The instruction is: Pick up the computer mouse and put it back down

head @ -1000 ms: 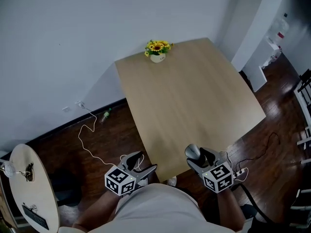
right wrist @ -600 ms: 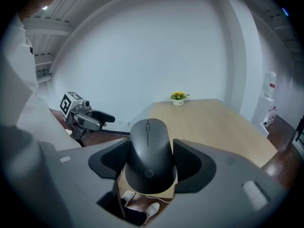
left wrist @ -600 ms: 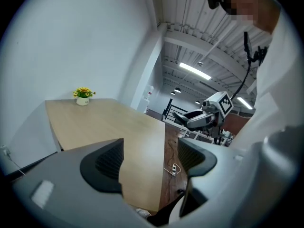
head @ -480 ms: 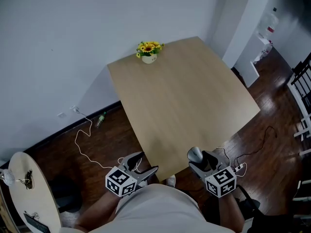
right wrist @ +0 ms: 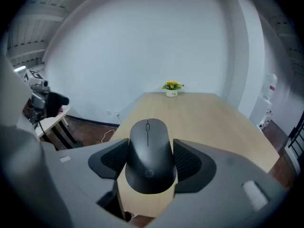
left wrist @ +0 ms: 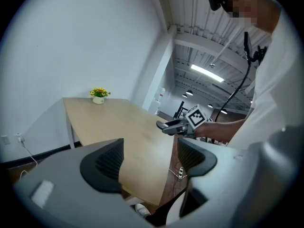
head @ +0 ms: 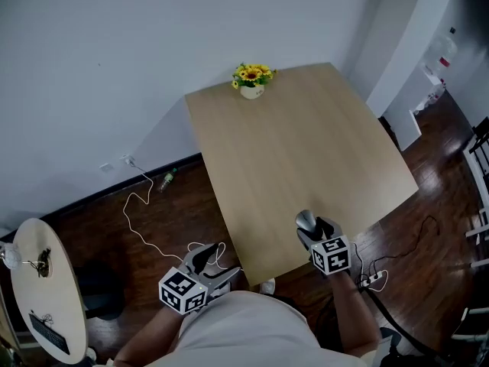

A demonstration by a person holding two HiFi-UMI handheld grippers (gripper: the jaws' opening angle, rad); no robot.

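Note:
A dark grey computer mouse (right wrist: 149, 153) sits between the pads of my right gripper (right wrist: 150, 163), which is shut on its sides. From the head view the right gripper (head: 312, 232) holds the mouse (head: 306, 221) over the near right corner of the light wooden table (head: 298, 151). In the left gripper view the same mouse (left wrist: 169, 125) shows at the far side, close above the tabletop. My left gripper (head: 212, 264) is off the table's near left edge, jaws open with nothing between them (left wrist: 148, 160).
A small pot of yellow flowers (head: 252, 80) stands at the table's far edge by the white wall. A white cable (head: 141, 220) and a bottle (head: 166, 180) lie on the dark floor to the left. A round side table (head: 42, 289) is at far left.
My right gripper has come down and forward with the mouse, onto the table's near right corner. The left gripper has barely shifted.

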